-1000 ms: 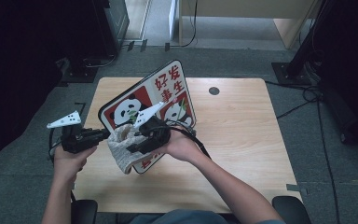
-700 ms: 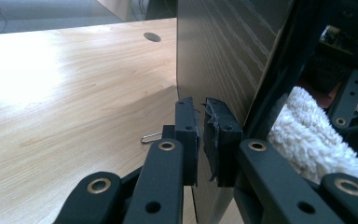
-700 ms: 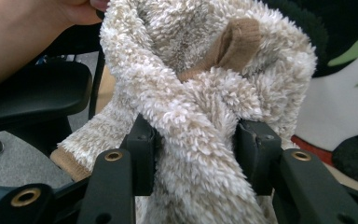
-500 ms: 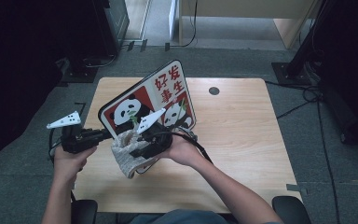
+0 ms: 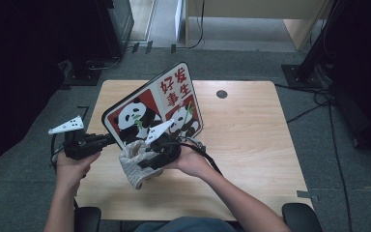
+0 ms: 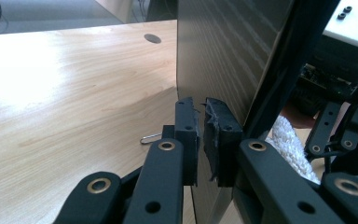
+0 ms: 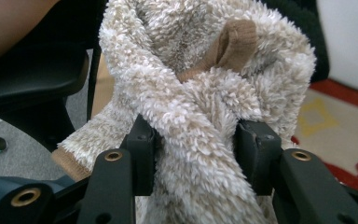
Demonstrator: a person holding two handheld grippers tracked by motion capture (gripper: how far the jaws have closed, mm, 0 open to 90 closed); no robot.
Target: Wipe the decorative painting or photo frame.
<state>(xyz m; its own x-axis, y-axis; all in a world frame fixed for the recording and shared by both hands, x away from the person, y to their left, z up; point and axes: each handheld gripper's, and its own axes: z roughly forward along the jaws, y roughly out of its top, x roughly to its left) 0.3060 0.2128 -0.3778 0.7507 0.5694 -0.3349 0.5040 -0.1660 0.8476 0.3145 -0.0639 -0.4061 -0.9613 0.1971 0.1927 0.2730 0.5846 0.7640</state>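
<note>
The panda board stands tilted on the wooden desk, its lower left corner clamped edge-on in the left tool, whose pads are closed on the thin panel. The board is a flat, stiff sheet with rounded corners: glossy printed face with pandas, red fields and red characters toward the person, and a dull grey, finely ribbed back seen in the left gripper view.

The right tool holds a fluffy cloth, its jaws squeezed on a thick fold of it. In the right gripper view the cloth is cream, long-piled fleece with a tan knitted trim, bunched and crossed over itself between the pads. It hangs just below the board's lower edge, at the near left part of the desk.

The right half of the desk is bare pale wood grain, with a round cable hole near the far edge. Behind the board a small wire clip lies on the surface. Cables trail from the right tool across the desk. A black chair sits at the near edge, and dark equipment stands well apart on the grey floor.
</note>
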